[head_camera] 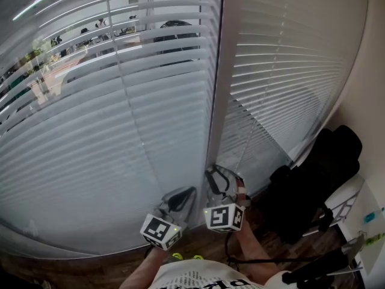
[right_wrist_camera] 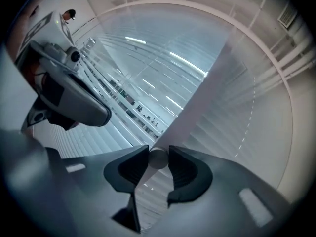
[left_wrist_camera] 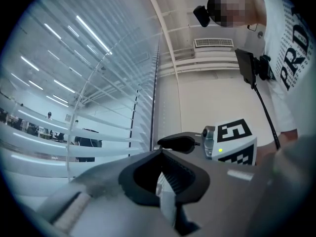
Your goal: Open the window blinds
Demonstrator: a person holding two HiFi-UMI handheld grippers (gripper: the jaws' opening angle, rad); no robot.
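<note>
So at this moment your right gripper was pinching the tilt wand. The rod's pale round section sat right between the two dark ribbed pads, one pad touching it on each side. It was just to the right of the white post that splits the window in two, low down near the bottom of the slats.

Your left gripper was just left of the other one and near it. Its tongs were pressed together tip to tip with nothing in them, and it wasn't touching the blinds from what I could see.

The blinds filled pretty much the whole far side. The left blind had its upper slats tilted enough that you could see an office through the gaps, while lower down it read as a solid pale sheet. The right blind looked closed all the way and hung right behind your right gripper.

Off to the right there was a black bulky thing on the floor, a chair or a bag, couldn't tell which. There was wood floor under the grippers.
</note>
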